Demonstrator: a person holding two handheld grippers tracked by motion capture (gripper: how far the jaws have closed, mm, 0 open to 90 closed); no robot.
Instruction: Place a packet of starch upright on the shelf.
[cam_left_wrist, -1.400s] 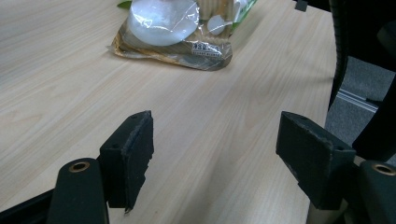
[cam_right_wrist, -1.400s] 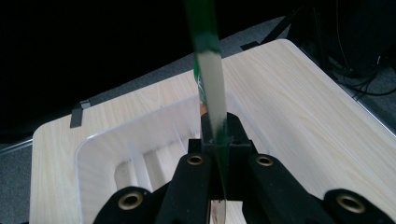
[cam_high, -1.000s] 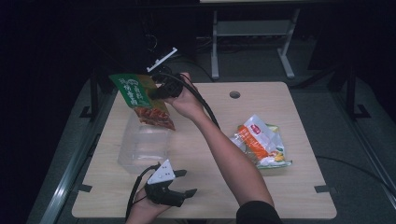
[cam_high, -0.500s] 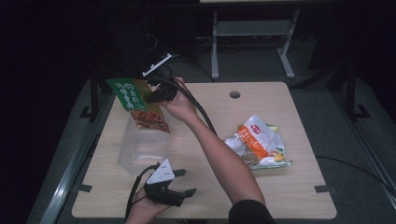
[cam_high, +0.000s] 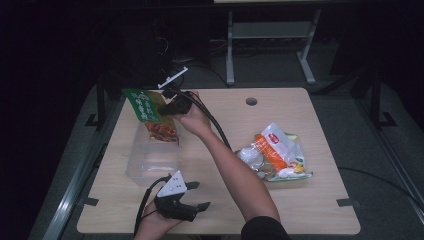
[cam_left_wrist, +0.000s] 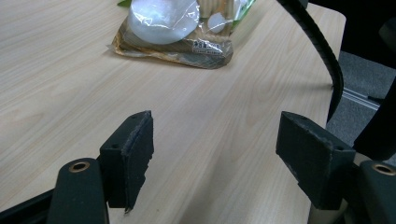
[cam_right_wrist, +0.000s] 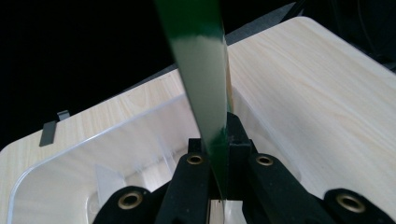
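My right gripper is shut on a green and orange snack packet and holds it over the far end of a clear plastic box, its lower edge dipping into the box. In the right gripper view the packet rises edge-on from between the closed jaws, above the clear box. Near the table's front edge my left gripper rests open with nothing between its fingers; its own view has bare wood between the pads. Several more snack packets lie in a heap on the right.
The wooden table has a cable hole near its far edge. The heap of snack packets lies ahead of my left gripper. A black cable trails from the right gripper along the forearm. A metal stand is on the floor beyond.
My right gripper has come down with the green packet, bringing its lower end into the clear box. The left gripper has stayed put.
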